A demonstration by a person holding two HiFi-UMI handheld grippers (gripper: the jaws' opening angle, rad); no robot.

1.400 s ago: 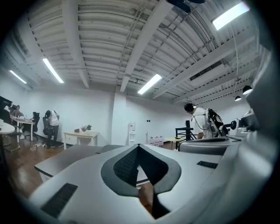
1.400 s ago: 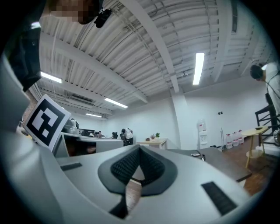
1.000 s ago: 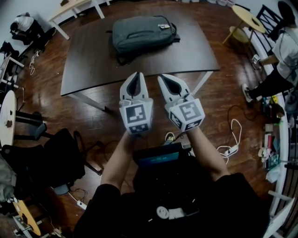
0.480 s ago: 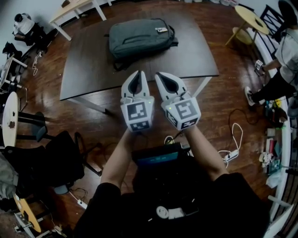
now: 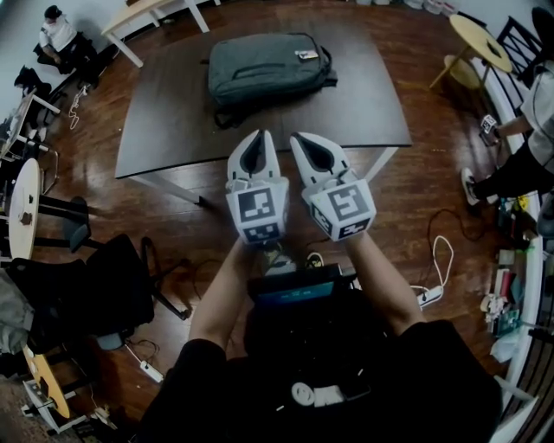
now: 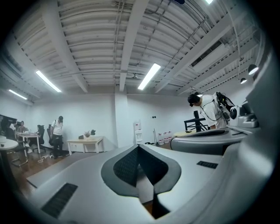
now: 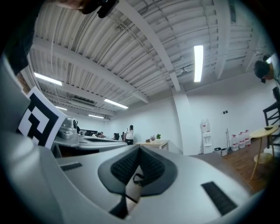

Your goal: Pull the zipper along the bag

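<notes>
Though shown only in the head view, the bag [image 5: 267, 65] is laid by the tabletop's [image 5: 173, 130] far edge.
The left gripper [image 5: 255, 147] and right gripper [image 5: 313, 149] are seen with jaws pressed together, empty.

This is an open-plan office or lab workroom. A dark table [image 5: 173, 130] stands on a wood floor [image 5: 415, 190]. Right of the table a power strip [image 5: 428, 297] and loose cables lie on the floor, and left of the table black chairs [image 5: 112, 285] crowd together. Past the table's far left corner a person [image 5: 56, 35] is beside a pale desk [image 5: 143, 13]. Overhead is a ribbed ceiling [image 6: 87, 43] with tube lights [image 6: 148, 76]. A water dispenser [image 7: 205, 131] and spare bottles [image 7: 238, 141] stand against the white wall.
</notes>
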